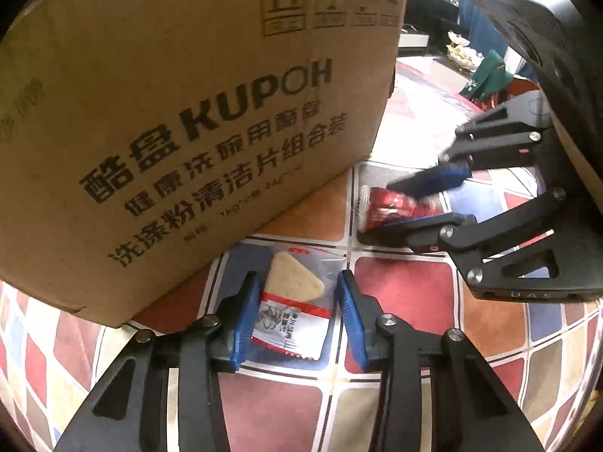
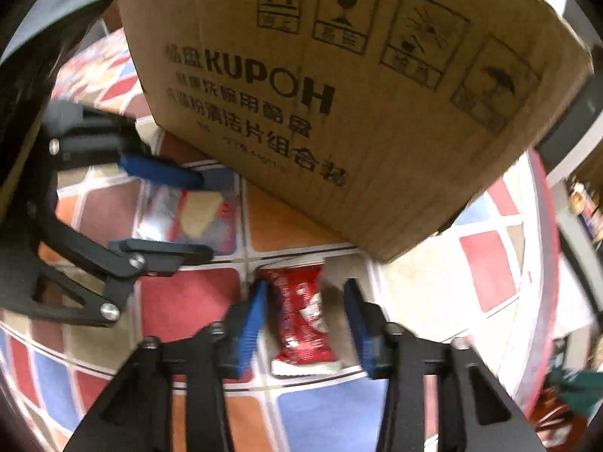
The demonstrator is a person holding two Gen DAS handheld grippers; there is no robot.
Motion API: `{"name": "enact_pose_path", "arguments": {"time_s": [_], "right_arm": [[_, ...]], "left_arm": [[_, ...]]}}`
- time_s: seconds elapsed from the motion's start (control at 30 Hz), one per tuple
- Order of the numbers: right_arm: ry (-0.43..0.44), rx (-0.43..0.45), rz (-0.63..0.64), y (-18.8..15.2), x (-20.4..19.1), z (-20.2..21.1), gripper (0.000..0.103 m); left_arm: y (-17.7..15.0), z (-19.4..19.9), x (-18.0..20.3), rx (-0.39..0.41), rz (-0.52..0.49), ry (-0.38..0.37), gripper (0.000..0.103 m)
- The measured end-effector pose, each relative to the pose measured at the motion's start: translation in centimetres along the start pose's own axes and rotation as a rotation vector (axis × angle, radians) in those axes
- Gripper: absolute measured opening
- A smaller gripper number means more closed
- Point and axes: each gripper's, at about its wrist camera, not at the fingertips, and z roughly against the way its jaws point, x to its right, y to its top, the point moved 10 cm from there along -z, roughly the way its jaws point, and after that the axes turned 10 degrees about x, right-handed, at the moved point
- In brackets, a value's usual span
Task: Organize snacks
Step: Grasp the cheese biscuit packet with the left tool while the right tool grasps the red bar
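A clear snack packet with a triangular cracker and a red-and-white label lies on the checked tablecloth in front of the cardboard box. My left gripper is open with its blue fingers on either side of the packet. A red snack packet lies by the box corner. My right gripper is open around it, the left finger close to the wrapper. The red packet and right gripper also show in the left wrist view. The cracker packet and left gripper show in the right wrist view.
The tall cardboard box printed KUPOH stands on the table just behind both packets. The tablecloth has red, blue and beige squares. A green object lies at the far table edge.
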Motion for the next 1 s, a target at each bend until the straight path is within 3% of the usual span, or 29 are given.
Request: {"name": "enact_pose_path", "arguments": {"time_s": [0.07, 0.6, 1.0], "right_arm": [[0.015, 0.001, -0.047, -0.3, -0.3, 0.1, 0.023], [-0.047, 0.093, -0.232, -2.4, -0.2, 3.9, 0.022], [-0.074, 0.254, -0.292, 1.1, -0.7, 8.8, 0.022]], "left_arm": [[0.0, 0.2, -0.1, 0.002, 0.013, 0.004, 0.036], [-1.6, 4.3, 0.6, 0.054, 0.147, 0.079, 0.035], [2.3, 9.6, 1.1, 0.218, 0.196, 0.155, 0.035]]}}
